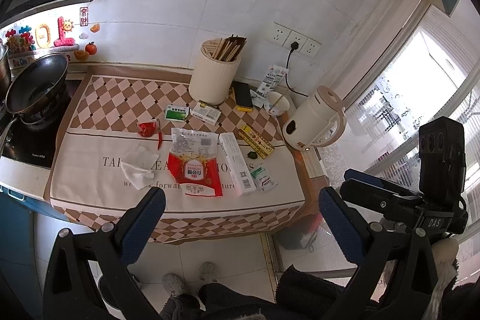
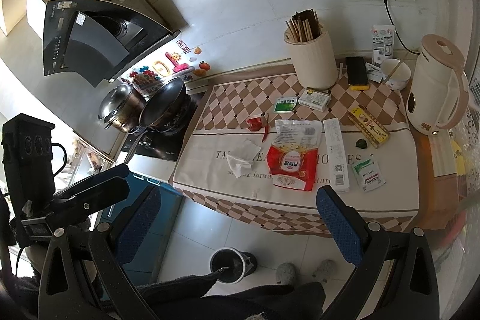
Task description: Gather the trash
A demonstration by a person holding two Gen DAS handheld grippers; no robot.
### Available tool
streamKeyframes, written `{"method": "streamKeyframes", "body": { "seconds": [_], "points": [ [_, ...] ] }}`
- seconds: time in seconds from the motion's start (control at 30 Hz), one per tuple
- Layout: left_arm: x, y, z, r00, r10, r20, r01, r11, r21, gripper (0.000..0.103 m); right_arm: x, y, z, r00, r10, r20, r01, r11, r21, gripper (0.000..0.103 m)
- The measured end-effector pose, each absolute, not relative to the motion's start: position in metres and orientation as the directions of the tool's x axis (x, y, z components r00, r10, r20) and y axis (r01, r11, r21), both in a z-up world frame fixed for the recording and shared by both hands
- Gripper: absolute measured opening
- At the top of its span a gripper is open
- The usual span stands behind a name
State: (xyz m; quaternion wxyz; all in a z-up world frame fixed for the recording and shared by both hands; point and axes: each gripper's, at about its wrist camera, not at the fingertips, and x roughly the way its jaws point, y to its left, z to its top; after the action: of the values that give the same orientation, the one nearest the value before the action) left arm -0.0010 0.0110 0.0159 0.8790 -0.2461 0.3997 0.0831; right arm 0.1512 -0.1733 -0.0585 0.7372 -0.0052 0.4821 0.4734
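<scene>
Trash lies scattered on the checked tablecloth [image 1: 99, 191]: a crumpled tissue [image 1: 138, 167] [image 2: 240, 159], a red and white bag [image 1: 195, 164] [image 2: 292, 158], a red wrapper [image 1: 147, 128] [image 2: 254, 123], a long white box [image 1: 237, 162] [image 2: 336, 155], a green and white sachet [image 1: 263, 177] [image 2: 367, 173] and a yellow box [image 1: 256, 141] [image 2: 369, 125]. My left gripper [image 1: 240, 215] hovers open before the table's front edge, holding nothing. My right gripper [image 2: 238, 218] is open too, beside it and just as far back. A round bin [image 2: 229, 264] stands on the floor below.
At the back stand a chopstick holder [image 1: 214, 77], a phone [image 1: 243, 95], a cup [image 1: 276, 104] and a plugged-in kettle [image 1: 315, 119]. A wok [image 1: 36, 83] and a pot [image 2: 120, 107] sit on the stove at left. A person's slippered feet [image 2: 306, 270] are on the tiled floor.
</scene>
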Motion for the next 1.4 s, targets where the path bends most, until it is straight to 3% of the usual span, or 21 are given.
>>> {"method": "streamKeyframes", "body": {
  "seconds": [0.83, 0.9, 1.0, 1.07, 1.4],
  "points": [
    [-0.009, 0.013, 0.017, 0.671, -0.067, -0.738, -0.315, 0.876, -0.366, 0.103, 0.135, -0.172, -0.058, 0.093, 0.697, -0.711, -0.694, 0.558, 0.456, 0.103],
    [-0.007, 0.013, 0.015, 0.646, 0.028, -0.763, -0.364, 0.889, -0.276, 0.103, 0.131, -0.171, -0.058, 0.103, 0.696, -0.711, -0.687, 0.567, 0.455, 0.103],
    [0.007, 0.018, 0.002, 0.559, 0.281, -0.78, -0.471, 0.882, -0.02, 0.103, 0.127, -0.172, -0.06, 0.139, 0.685, -0.715, -0.66, 0.602, 0.449, 0.103],
    [0.019, 0.03, -0.014, 0.506, 0.382, -0.773, -0.52, 0.85, 0.079, 0.103, 0.129, -0.17, -0.064, 0.182, 0.658, -0.731, -0.632, 0.648, 0.425, 0.103],
    [0.077, 0.104, -0.13, 0.199, 0.53, -0.824, -0.646, 0.704, 0.296, 0.103, 0.207, -0.13, -0.147, 0.342, 0.436, -0.833, -0.485, 0.841, 0.241, 0.103]
  ]
}}
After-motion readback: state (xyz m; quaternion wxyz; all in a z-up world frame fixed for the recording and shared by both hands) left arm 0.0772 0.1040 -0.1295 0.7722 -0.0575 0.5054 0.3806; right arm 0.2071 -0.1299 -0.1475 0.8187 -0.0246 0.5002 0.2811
